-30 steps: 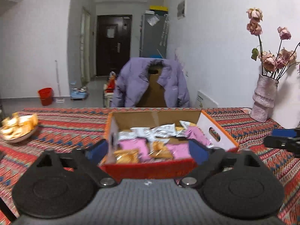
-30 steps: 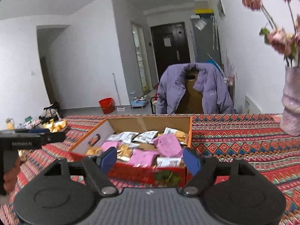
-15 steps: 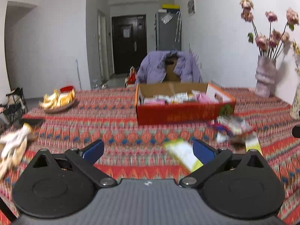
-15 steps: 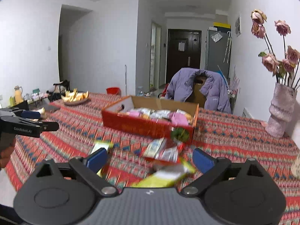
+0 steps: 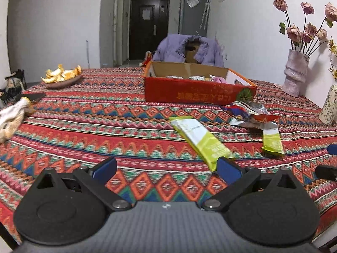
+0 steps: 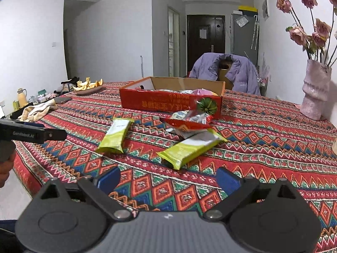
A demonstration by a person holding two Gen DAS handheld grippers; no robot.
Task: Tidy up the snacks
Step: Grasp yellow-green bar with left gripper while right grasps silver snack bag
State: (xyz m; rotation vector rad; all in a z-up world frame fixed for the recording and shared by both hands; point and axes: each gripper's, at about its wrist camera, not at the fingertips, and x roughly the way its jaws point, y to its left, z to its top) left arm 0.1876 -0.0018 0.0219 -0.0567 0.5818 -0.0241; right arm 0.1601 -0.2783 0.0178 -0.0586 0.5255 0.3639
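Observation:
A red cardboard box (image 5: 198, 89) holding several snack packets stands on the patterned tablecloth; it also shows in the right wrist view (image 6: 168, 102). In front of it lie two green-and-white packets (image 5: 202, 140) (image 5: 271, 140) and a pile of red and silver packets (image 5: 250, 113). In the right wrist view these are the left green packet (image 6: 115, 136), the right green packet (image 6: 189, 148) and the red pile (image 6: 187, 122). My left gripper (image 5: 166, 168) is open and empty, near the left green packet. My right gripper (image 6: 168, 178) is open and empty, just short of the right green packet.
A plate of orange peel (image 5: 62, 78) sits at the far left. A white cloth (image 5: 10, 116) and a dark phone (image 5: 33, 96) lie at the left edge. A pink vase of dried roses (image 6: 314, 92) stands at the right. A chair with a purple jacket (image 5: 187, 49) stands behind the table.
Both grippers have pulled back from over the box towards the near table edge and lowered. The loose packets in front of the box have come into view.

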